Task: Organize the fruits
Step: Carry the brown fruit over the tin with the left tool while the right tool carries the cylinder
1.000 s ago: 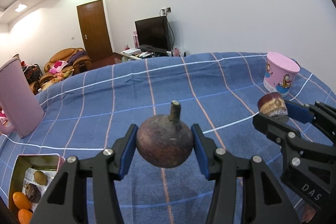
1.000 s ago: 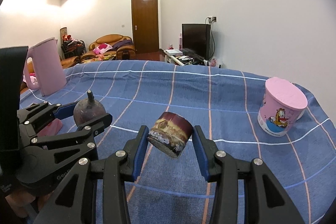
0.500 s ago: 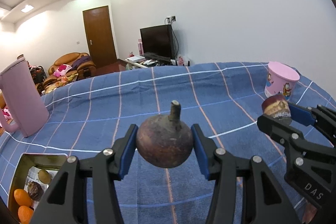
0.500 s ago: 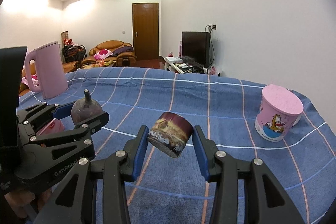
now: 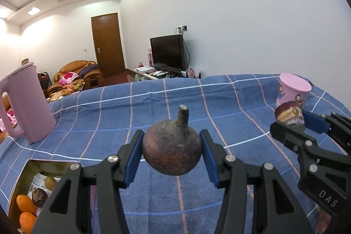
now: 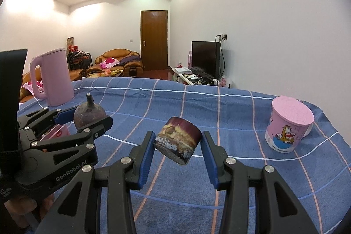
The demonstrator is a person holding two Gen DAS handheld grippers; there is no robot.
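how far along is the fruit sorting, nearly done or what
Partly done. The tin box at lower left already holds oranges, a dark fruit and a greenish one. In hand: the left gripper clamps a round brown stemmed fruit above the tablecloth; the right gripper clamps a cut purple piece. Both still need placing. No other loose fruit shows on the cloth.

Both wrist views look forward and slightly down, close above the blue checked cloth (image 5: 219, 102), toward the far door (image 6: 154, 40); each catches the other gripper at its inner edge, and both share the pink kettle (image 6: 54, 78).
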